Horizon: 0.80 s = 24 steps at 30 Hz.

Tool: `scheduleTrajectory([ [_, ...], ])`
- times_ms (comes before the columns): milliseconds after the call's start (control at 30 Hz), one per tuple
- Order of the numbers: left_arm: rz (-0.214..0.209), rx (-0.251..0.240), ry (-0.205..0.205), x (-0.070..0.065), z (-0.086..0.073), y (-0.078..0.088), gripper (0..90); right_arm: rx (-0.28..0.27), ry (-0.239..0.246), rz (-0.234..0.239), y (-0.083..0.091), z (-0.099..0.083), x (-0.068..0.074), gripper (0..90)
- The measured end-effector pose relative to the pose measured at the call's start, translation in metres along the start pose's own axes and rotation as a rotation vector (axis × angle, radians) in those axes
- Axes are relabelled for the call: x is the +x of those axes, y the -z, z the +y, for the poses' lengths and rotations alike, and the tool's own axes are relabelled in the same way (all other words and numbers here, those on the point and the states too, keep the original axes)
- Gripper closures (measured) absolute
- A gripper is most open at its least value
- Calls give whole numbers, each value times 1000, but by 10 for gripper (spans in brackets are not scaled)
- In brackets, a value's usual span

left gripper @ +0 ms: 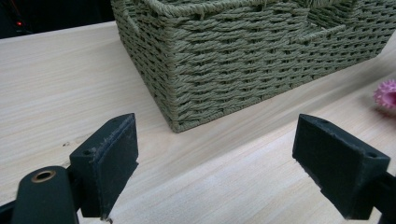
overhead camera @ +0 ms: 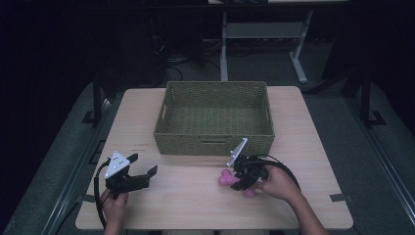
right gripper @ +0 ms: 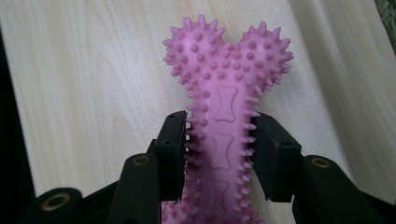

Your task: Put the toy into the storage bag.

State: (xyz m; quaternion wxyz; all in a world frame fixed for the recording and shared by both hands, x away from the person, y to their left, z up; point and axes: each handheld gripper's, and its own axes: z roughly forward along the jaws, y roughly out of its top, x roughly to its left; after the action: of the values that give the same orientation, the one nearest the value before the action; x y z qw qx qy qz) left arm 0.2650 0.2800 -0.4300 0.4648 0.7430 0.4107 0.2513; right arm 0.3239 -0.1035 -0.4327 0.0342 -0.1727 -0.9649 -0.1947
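A pink spiky bone-shaped toy (overhead camera: pixel 225 178) lies on the wooden table (overhead camera: pixel 195 208) just in front of the woven basket (overhead camera: pixel 215 84). My right gripper (overhead camera: pixel 238 182) is shut on the toy's shaft. In the right gripper view both pads press the spikes on either side of the shaft of the toy (right gripper: pixel 226 79), whose knobbed end sticks out beyond the right gripper (right gripper: pixel 219 119). My left gripper (overhead camera: pixel 145 164) rests at the table's front left, held by a hand, jaws wide apart and empty. The left gripper (left gripper: pixel 217 128) faces the basket's near corner (left gripper: pixel 243 56), with the toy's tip (left gripper: pixel 386 93) at the right edge.
The green woven basket stands at the table's middle back and looks empty inside. Bare wood lies between the two grippers. Dark floor, table legs and cables surround the table beyond its edges.
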Motion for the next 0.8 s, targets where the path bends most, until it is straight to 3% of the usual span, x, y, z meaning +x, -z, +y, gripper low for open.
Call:
scheduleTrajectory([
  [467,2,-1,-3,-1,0,0,138,-40,62,48,32,17,-9,574],
  [800,1,-1,-3,-1,0,-1,138,-66,95,57,54,32,-16,575],
])
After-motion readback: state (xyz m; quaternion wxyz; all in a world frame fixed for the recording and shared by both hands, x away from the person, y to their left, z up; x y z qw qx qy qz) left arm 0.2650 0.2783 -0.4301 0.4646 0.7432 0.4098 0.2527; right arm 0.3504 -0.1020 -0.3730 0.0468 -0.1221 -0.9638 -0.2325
